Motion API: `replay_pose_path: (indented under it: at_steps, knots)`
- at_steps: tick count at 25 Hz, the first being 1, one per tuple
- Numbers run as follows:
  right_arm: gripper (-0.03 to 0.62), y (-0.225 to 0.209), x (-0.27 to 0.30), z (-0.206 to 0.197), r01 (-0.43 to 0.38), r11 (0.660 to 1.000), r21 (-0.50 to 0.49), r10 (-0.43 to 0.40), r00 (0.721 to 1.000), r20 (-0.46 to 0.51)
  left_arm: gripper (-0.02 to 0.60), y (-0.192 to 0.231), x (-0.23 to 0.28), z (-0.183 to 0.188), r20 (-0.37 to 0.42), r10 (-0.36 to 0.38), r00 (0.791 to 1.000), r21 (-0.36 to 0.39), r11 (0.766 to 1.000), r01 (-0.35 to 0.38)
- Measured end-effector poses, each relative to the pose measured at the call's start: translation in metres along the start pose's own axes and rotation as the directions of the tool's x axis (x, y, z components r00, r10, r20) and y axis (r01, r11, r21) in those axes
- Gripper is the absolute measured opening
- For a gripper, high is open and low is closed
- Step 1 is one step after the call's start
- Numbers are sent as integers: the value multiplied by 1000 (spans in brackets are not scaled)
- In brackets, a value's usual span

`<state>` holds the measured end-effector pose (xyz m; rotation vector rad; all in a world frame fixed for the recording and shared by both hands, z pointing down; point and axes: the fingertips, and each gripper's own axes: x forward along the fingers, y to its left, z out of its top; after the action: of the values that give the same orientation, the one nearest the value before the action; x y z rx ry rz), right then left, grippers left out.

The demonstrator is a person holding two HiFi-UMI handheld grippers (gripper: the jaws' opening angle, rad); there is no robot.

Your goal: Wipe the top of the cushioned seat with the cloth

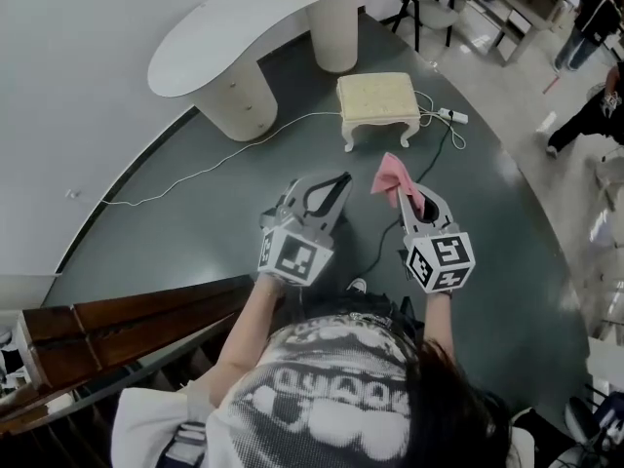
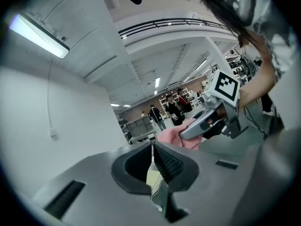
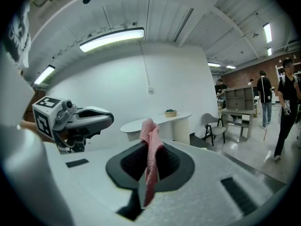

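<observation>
The cushioned seat (image 1: 378, 97) is a small cream stool with a tufted top, standing on the dark floor ahead of me. My right gripper (image 1: 403, 196) is shut on a pink cloth (image 1: 396, 177), which sticks up past its tips. In the right gripper view the cloth (image 3: 150, 147) hangs down between the closed jaws of the right gripper (image 3: 149, 142). My left gripper (image 1: 340, 180) is held beside it at the same height, with its tips together and nothing in them. Both grippers are well short of the stool. In the left gripper view, the left gripper (image 2: 153, 146) is shut.
A white curved table (image 1: 253, 29) stands behind the stool at the left. A white cable (image 1: 195, 172) and a power strip (image 1: 454, 116) lie on the floor by the stool. A chair (image 1: 430, 6) is at the back right. A wooden rail (image 1: 117, 325) is at my near left. People stand at the far right.
</observation>
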<state>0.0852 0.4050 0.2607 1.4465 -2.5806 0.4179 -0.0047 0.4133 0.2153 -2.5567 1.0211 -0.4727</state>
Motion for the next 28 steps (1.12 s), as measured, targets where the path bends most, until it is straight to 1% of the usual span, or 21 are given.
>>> replay_pose_path:
  at_steps: [4, 9, 13, 16, 20, 24, 28]
  knots:
    - [9, -21, 44, 3, 16, 1000, -6, -16, 1000, -22, 12, 40, 40, -22, 10, -5, 1000, -7, 1000, 5]
    - [9, -53, 118, 15, 44, 999, 18, -43, 998, -41, 12, 103, 91, -46, 37, -26, 999, 13, 1000, 25]
    - [11, -65, 176, 32, 63, 998, 15, -62, 996, -65, 12, 155, 117, -61, 53, -58, 997, 18, 998, 57]
    - [9, -74, 214, 46, 76, 997, 16, -75, 995, -72, 12, 184, 137, -73, 55, -89, 994, 30, 996, 88]
    - [11, -93, 255, 56, 112, 993, 21, -110, 991, -77, 12, 210, 167, -89, 63, -137, 989, 56, 989, 133]
    - [11, -107, 281, 60, 147, 989, 25, -144, 985, -96, 12, 230, 189, -102, 61, -185, 981, 105, 978, 178]
    - [11, -123, 292, 60, 176, 984, 23, -172, 977, -125, 12, 243, 206, -106, 64, -205, 977, 105, 975, 198]
